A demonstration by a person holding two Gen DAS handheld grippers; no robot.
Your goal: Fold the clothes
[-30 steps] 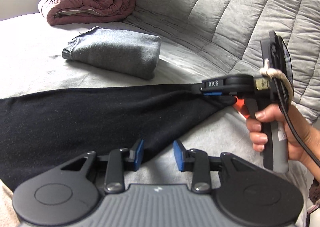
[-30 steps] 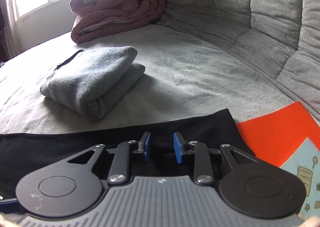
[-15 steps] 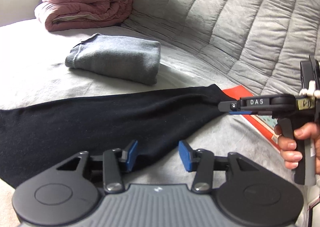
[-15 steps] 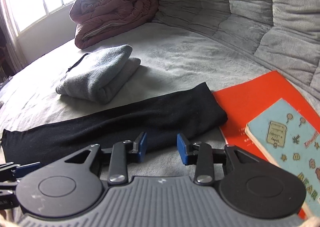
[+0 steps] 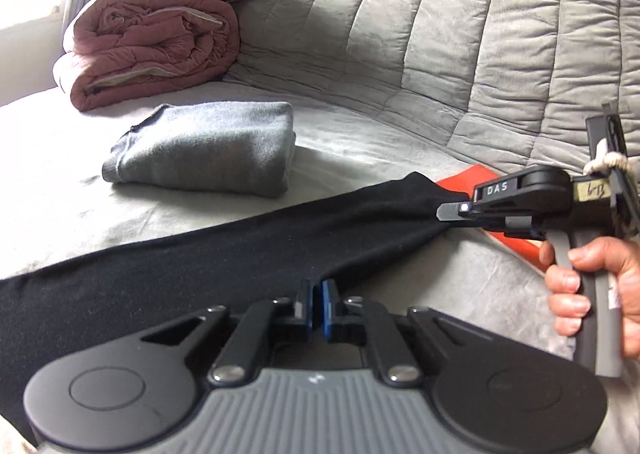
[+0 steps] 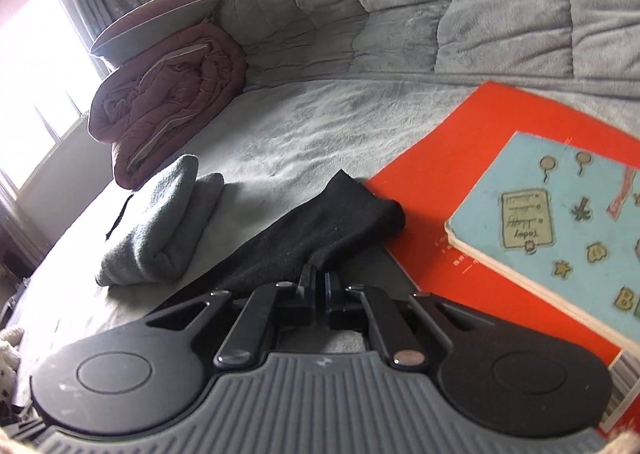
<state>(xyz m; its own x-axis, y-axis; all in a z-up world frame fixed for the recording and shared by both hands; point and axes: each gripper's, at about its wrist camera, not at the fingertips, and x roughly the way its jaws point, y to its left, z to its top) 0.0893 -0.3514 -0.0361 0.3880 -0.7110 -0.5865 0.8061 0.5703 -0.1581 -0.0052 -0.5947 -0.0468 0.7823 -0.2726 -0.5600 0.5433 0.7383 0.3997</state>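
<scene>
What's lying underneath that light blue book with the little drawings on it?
The light blue book lies on a larger orange book, which rests flat on the grey bed cover. The black garment overlaps the orange book's edge. Anything under the orange book is hidden.

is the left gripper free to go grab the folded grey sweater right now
Probably not: the left gripper is shut on the black garment. The way to the grey sweater looks open, but it would have to let go first.

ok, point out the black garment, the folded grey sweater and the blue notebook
black garment (image 5: pixel 208 250): left wrist view, flat middle of the cloth.
folded grey sweater (image 5: pixel 208 149): left wrist view, top face of the fold.
blue notebook (image 6: pixel 560 221): right wrist view, centre of the cover.
</scene>
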